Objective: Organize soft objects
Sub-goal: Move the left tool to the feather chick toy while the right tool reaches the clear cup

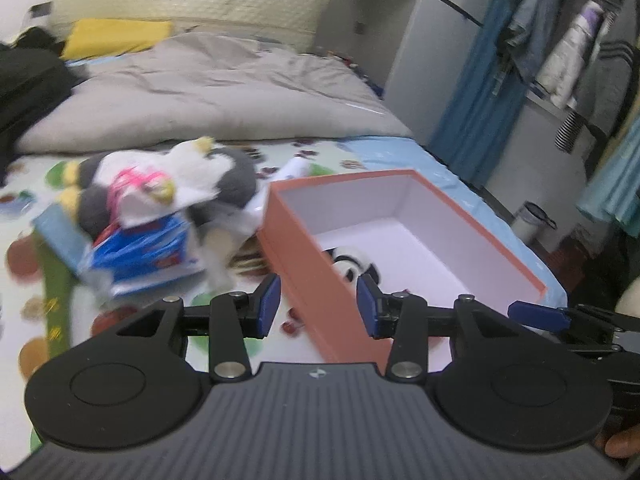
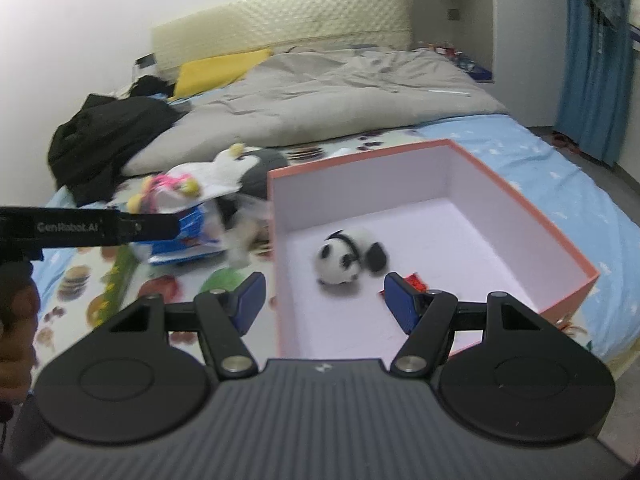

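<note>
An orange box [image 1: 304, 264] with a white inside stands open on the printed bed sheet. A small panda plush [image 2: 344, 258] lies in its near left corner, partly hidden by the box wall in the left wrist view [image 1: 352, 266]. Left of the box lies a blurred pile of plush toys [image 1: 168, 184], white and grey, on a blue packet [image 1: 148, 256]. My left gripper [image 1: 318, 306] is open over the box's near left wall, nothing between its pads. My right gripper [image 2: 325, 306] is open above the box's near edge, short of the panda. The plush pile [image 2: 224, 172] also shows there.
A grey duvet [image 1: 224, 92], a yellow pillow [image 2: 220, 70] and black clothes [image 2: 104, 136] lie farther up the bed. A small red thing [image 2: 414, 280] is in the box. A blue curtain [image 1: 480, 80], hanging clothes and a bin [image 1: 532, 222] are on the right.
</note>
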